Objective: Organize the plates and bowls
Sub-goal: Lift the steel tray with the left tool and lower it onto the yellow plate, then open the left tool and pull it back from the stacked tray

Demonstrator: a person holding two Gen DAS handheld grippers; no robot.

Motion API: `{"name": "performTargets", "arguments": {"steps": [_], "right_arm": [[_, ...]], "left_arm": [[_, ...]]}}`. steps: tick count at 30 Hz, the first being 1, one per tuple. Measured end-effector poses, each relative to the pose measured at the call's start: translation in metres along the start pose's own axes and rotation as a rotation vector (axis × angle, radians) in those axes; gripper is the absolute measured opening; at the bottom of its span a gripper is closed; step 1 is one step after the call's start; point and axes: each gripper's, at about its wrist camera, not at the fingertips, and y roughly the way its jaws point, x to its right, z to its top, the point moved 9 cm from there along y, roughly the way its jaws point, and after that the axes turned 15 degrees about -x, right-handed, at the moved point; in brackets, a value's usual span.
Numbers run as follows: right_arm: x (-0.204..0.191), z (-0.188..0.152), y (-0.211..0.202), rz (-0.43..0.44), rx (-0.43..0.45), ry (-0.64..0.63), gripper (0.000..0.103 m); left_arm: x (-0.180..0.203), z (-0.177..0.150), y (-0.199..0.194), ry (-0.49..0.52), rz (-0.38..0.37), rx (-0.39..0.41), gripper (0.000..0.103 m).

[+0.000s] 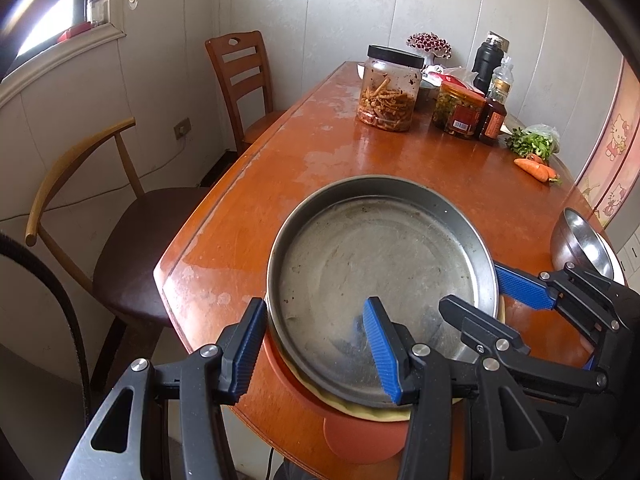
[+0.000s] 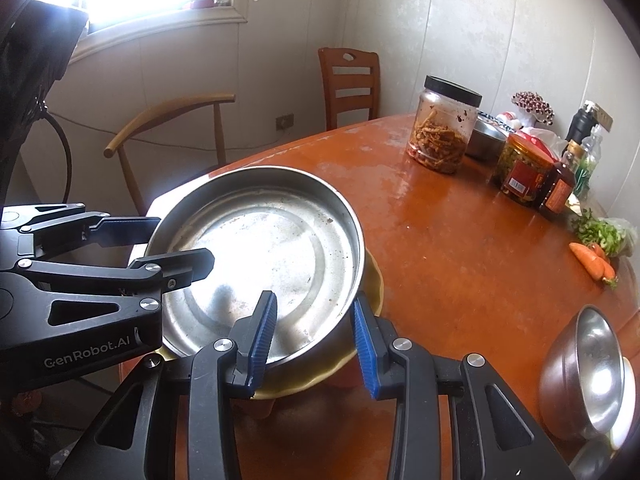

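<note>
A round steel plate sits on a yellow plate, which lies on an orange plate, at the table's near corner. My left gripper is open, its fingers straddling the steel plate's near-left rim. My right gripper is open too, straddling the steel plate at its right rim; it also shows in the left wrist view. The left gripper shows in the right wrist view. A steel bowl lies tilted on a white dish at the right.
The wooden table carries a pickle jar, a smaller jar, bottles, greens and carrots at the far end. Two chairs stand to the left, by the wall.
</note>
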Motion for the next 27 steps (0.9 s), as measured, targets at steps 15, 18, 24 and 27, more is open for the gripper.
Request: {"name": "performTargets", "arguments": {"steps": [15, 18, 24, 27], "right_arm": [[0.004, -0.001, -0.004, 0.004, 0.013, 0.027, 0.042], [0.005, -0.001, -0.007, 0.009, 0.018, 0.03, 0.045], [0.008, -0.003, -0.012, 0.007, 0.021, 0.047, 0.05], [0.009, -0.004, -0.016, 0.01, 0.025, 0.056, 0.05]], "left_arm": [[-0.006, -0.003, -0.008, -0.022, -0.026, 0.014, 0.05], [-0.006, -0.003, -0.009, -0.025, -0.028, 0.015, 0.05], [-0.003, -0.004, -0.011, -0.024, -0.03, 0.021, 0.05], [-0.003, -0.005, -0.013, -0.026, -0.028, 0.023, 0.05]]}}
